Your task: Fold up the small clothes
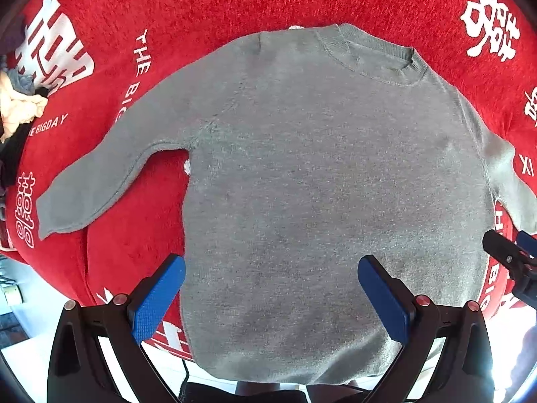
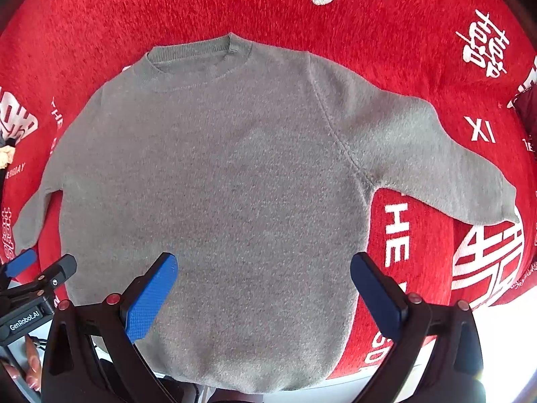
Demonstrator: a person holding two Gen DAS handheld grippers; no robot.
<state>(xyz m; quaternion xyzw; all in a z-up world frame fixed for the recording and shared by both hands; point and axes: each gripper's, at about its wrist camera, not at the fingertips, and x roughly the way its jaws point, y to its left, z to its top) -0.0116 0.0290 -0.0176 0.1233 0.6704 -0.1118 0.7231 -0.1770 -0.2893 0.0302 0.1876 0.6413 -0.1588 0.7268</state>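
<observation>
The grey sweater [image 1: 319, 184] is laid flat, hem nearest both tools; left tool [image 1: 272, 288] and right tool [image 2: 263, 285] are held wide, empty.

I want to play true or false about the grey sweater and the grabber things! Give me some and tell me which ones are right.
1. The grey sweater lies spread flat on a red blanket. True.
2. The left gripper is squeezing the sweater. False: its blue fingers stand apart, holding nothing.
3. Both sleeves are folded over the chest. False: each sleeve sticks out sideways.
4. The right gripper is open above the sweater's lower part. True.
5. The blanket has white writing on it. True.
</observation>
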